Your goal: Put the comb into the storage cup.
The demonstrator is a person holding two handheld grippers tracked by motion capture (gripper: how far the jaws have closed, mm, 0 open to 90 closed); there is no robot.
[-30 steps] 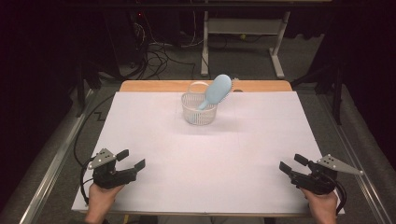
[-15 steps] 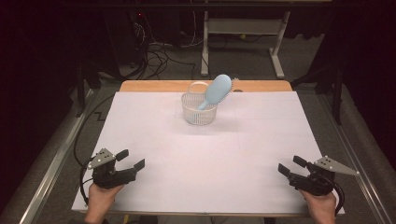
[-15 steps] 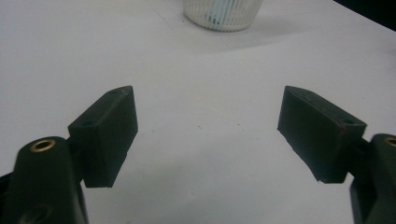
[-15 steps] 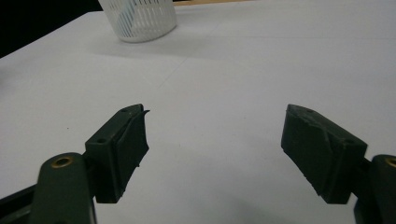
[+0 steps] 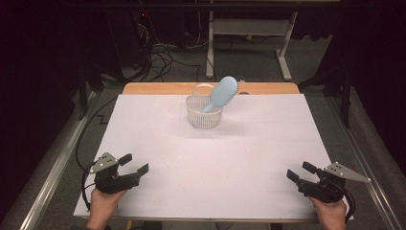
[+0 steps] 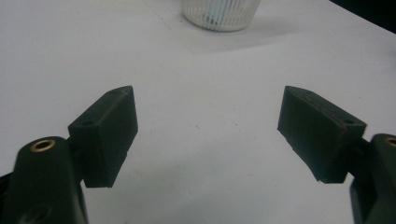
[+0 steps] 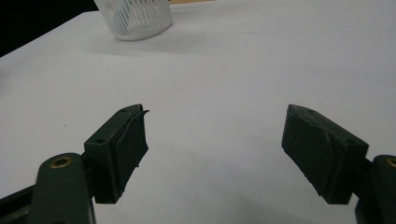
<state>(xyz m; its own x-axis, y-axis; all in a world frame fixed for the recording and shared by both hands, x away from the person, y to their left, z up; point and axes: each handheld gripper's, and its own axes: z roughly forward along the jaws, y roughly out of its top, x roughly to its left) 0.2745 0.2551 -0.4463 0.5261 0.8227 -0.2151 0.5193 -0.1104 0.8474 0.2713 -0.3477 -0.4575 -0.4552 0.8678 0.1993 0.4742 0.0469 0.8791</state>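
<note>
A dark room with cables and a metal desk frame on the floor lies behind a table (image 5: 158, 143) covered by a white sheet, with a strip of bare wood showing along its far edge. Near that far edge, at about the middle of the table's width, stands a small white slatted basket (image 5: 204, 112), upright. A light blue hairbrush (image 5: 221, 93) leans in it, handle down inside and head tilted up and out past the rim to the right. The left gripper (image 5: 135, 164) sits at the near left corner of the sheet, held in a hand (image 5: 103, 206), its jaws spread wide apart with nothing between them; the left gripper view shows bare white sheet in the gap and the basket far ahead. The right gripper (image 5: 300, 172) sits at the near right corner, also held in a hand (image 5: 330, 214), its jaws likewise wide apart and empty. Both grippers are well apart from the basket and from each other.
</note>
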